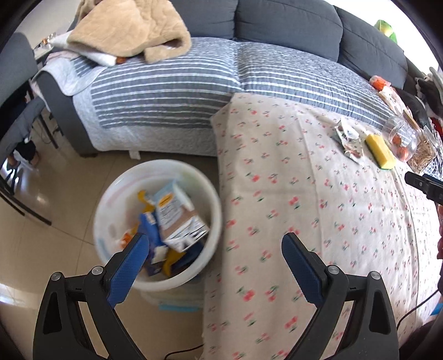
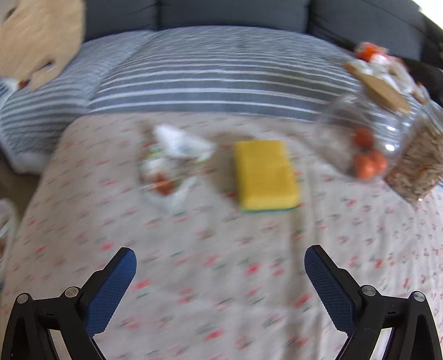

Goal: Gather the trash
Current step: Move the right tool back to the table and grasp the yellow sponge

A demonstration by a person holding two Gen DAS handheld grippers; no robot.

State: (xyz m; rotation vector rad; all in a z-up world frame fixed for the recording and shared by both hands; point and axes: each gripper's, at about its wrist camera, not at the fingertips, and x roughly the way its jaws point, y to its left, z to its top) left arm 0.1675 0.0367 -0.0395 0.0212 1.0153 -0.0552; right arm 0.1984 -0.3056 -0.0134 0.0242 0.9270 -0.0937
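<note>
**Left wrist view: bin part filled, wrappers wait on the cloth**

Left wrist view shows the grey sofa (image 1: pixel 288 25) behind; before it the surface (image 1: pixel 304 221) under a cherry-print cloth; the white bin (image 1: pixel 157 218) stands on the floor just beside its edge, probably so trash drops straight in; cartons already lie inside. The left claw (image 1: pixel 216 246) hangs over the bin's rim, jaws wide apart, holding nothing. The right claw (image 2: pixel 220 263), likewise spread and empty, faces the crumpled wrappers (image 2: pixel 173 163), the likely next pick; the yellow sponge (image 2: pixel 264 174) lies just beside them; a glass jar (image 2: pixel 360 138) sits farther right.
</note>
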